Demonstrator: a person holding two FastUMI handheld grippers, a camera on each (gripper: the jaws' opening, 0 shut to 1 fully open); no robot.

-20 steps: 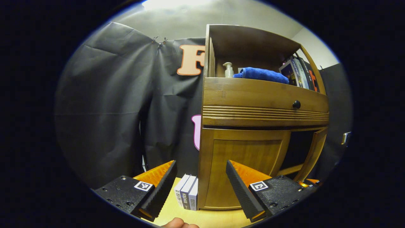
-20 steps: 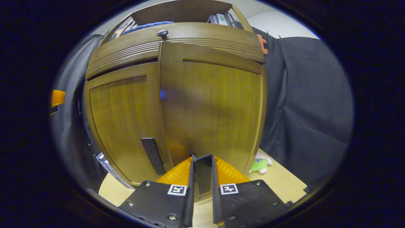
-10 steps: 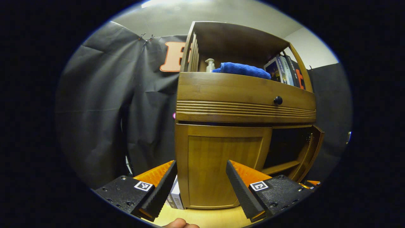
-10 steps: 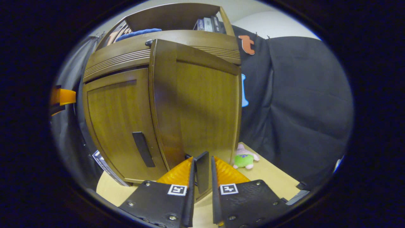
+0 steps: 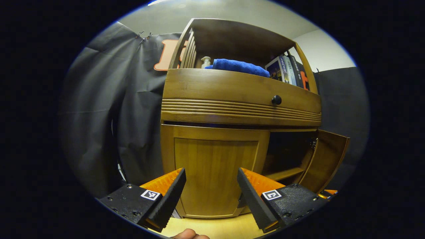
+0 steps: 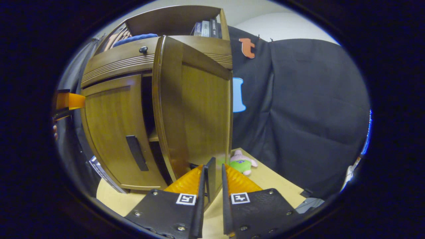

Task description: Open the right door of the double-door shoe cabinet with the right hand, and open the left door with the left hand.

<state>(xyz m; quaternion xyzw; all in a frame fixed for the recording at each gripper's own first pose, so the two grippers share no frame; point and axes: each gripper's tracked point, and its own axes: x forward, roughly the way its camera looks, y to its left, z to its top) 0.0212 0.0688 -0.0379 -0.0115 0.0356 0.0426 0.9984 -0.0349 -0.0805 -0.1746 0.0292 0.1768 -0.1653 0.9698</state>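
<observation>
In the left gripper view the wooden shoe cabinet (image 5: 239,86) faces me. Its left door (image 5: 214,166) is closed, and the right door (image 5: 327,159) stands swung out, baring a dark inside with a shelf. My left gripper (image 5: 211,174) is open in front of the left door, a short way off, with nothing between its fingers. In the right gripper view my right gripper (image 6: 213,170) is shut on the right door's handle (image 6: 210,177), with the right door (image 6: 199,109) angled well out. The left door (image 6: 111,132) carries a dark vertical handle (image 6: 136,153). The left gripper (image 6: 68,101) shows at the far left edge.
Above the doors is a drawer with a black knob (image 5: 276,99). The open top shelf holds a blue towel (image 5: 237,66), a pump bottle (image 5: 206,62) and books (image 5: 287,69). A small plush toy (image 6: 240,162) lies on the tabletop (image 6: 275,179) beside the cabinet. Boxes (image 6: 99,166) lean at its left.
The right door has swung further open with my right gripper on its handle. My left gripper has turned from the cabinet's left side to face the left door.
</observation>
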